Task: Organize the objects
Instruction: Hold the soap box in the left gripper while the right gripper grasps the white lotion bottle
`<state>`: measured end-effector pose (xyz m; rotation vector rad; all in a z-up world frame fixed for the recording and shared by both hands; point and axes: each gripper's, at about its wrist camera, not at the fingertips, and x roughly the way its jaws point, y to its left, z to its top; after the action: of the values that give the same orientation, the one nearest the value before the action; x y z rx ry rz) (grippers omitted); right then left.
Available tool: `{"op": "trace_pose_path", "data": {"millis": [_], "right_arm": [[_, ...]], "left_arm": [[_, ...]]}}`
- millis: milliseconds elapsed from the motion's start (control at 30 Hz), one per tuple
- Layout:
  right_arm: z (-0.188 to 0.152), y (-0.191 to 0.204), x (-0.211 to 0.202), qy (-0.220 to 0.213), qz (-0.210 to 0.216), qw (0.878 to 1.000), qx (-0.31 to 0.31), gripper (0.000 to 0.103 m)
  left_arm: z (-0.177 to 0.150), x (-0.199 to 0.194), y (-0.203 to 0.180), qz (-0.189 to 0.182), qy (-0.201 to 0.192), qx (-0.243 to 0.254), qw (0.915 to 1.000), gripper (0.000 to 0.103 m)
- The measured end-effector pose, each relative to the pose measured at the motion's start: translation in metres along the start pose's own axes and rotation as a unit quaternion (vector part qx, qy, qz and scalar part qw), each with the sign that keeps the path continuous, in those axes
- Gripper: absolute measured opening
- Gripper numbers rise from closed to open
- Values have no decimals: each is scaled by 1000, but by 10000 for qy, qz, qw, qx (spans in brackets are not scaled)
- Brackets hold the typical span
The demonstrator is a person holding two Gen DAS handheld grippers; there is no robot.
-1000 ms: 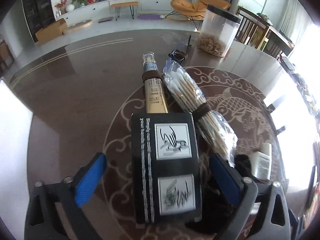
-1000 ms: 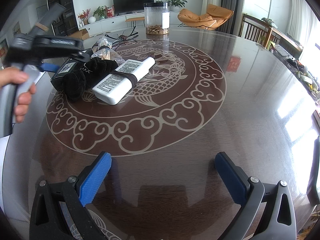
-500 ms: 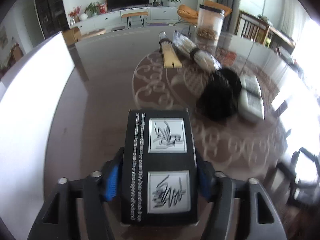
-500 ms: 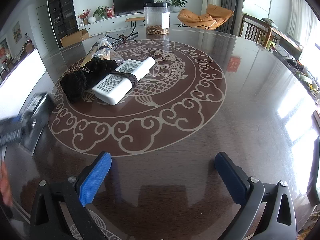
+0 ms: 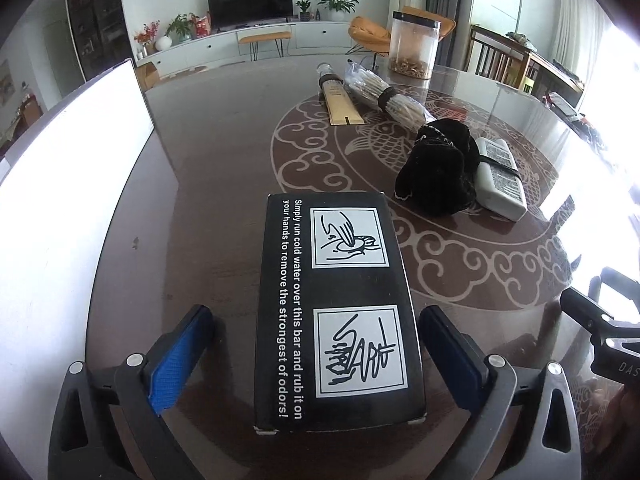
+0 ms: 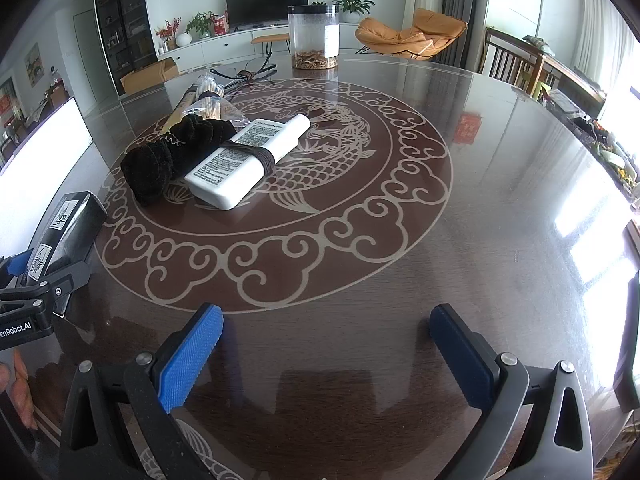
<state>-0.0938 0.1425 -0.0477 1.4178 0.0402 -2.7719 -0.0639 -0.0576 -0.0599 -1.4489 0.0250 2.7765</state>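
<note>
A black box (image 5: 336,304) with white pictures and text lies flat on the dark table near its left edge. My left gripper (image 5: 316,344) is open around it, with a gap on each side; the box also shows in the right wrist view (image 6: 68,232). Farther in lie a black cloth (image 5: 438,168), a white bottle (image 5: 500,174) with a black band, a bag of wooden sticks (image 5: 384,94) and a gold tube (image 5: 340,102). My right gripper (image 6: 324,340) is open and empty over the table's near side.
A clear jar (image 6: 314,36) with brown bits stands at the far side, with black cables (image 6: 248,74) near it. A white panel (image 5: 60,184) stands along the table's left edge. Chairs (image 6: 516,60) stand at the far right.
My left gripper closed on the black box, carried it from the group to the table's left edge, set it down and opened. My right gripper has not moved.
</note>
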Motion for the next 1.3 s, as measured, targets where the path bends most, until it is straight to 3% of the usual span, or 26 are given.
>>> {"op": "trace_pose_path", "data": {"millis": [1167,1233,1300], "right_arm": [[-1,-1,-1,-8,14,10000,9,103],[3,-3,0,-17,114,9996,256,103],[16,-8,2,-11,582,9952,785,103]], "left_arm": [[0,1,2,-2,-9,-6,10000,103],[-1,1,2,-1,-10,-6,10000,103],[0,1,2,-2,-11,-6,10000,103]]}}
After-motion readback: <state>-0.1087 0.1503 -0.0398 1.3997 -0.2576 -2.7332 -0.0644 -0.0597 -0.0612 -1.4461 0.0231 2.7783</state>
